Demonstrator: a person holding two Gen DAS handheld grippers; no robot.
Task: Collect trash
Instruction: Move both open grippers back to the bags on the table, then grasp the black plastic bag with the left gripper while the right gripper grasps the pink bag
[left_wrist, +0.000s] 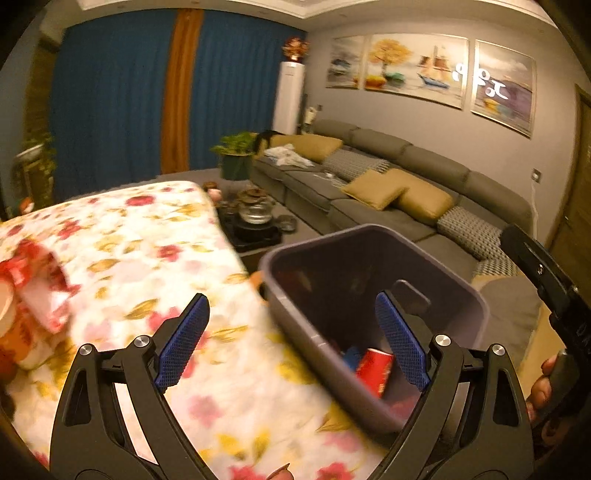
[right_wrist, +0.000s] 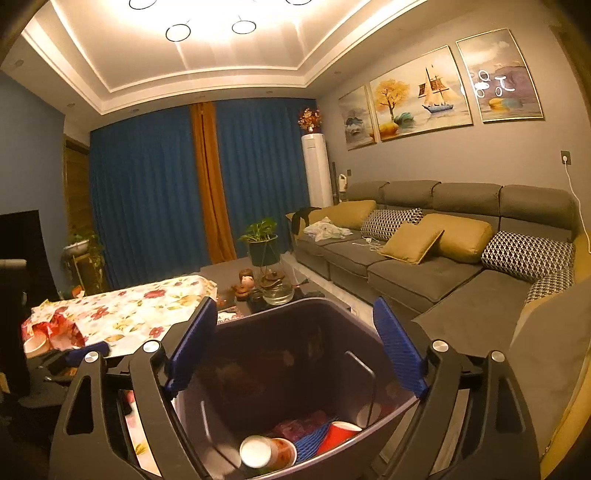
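Two claws (left_wrist: 291, 341) (right_wrist: 295, 345) over bin (right_wrist: 280, 314) (sofa (right_wrist: 424, 273) beyond)

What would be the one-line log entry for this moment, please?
left claw: open, empty | right claw: open, over bin | red cup: in bin | wrapper: on floral cloth

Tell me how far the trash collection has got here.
Partly done: the bin already holds a red cup, a white-lidded cup and wrappers. Both the left gripper and right gripper are open, holding nothing. Left: the red wrapper and cups on the floral tablecloth.
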